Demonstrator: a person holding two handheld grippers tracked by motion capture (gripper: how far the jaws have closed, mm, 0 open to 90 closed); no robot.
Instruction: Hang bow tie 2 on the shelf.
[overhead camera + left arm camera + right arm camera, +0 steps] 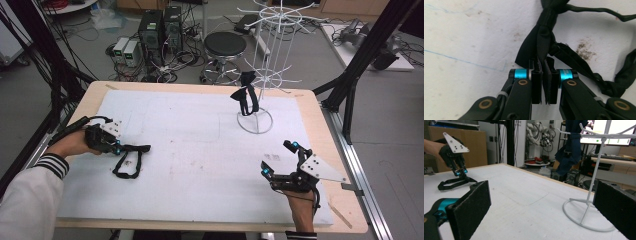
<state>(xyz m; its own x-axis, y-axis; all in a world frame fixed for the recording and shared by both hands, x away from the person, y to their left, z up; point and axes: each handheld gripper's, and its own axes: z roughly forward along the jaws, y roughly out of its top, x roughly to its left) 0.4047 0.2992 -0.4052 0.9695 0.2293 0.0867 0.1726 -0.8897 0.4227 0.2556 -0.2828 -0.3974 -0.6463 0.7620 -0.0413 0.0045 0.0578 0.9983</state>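
Two black bow ties are on show: one [129, 161] lies on the table [200, 150], one [245, 97] hangs on the single white wire rack [262, 70] (a spinning kind). Two grippers [119, 148] [277, 159] are present.

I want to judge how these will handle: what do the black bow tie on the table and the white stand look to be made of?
Black bow tie: soft woven fabric with a slight satin sheen; it folds and creases between the left tool's jaws, and its strap lies limp. White stand: thin rigid rods with a smooth white coat, probably painted or coated metal wire, though plastic cannot be ruled out.
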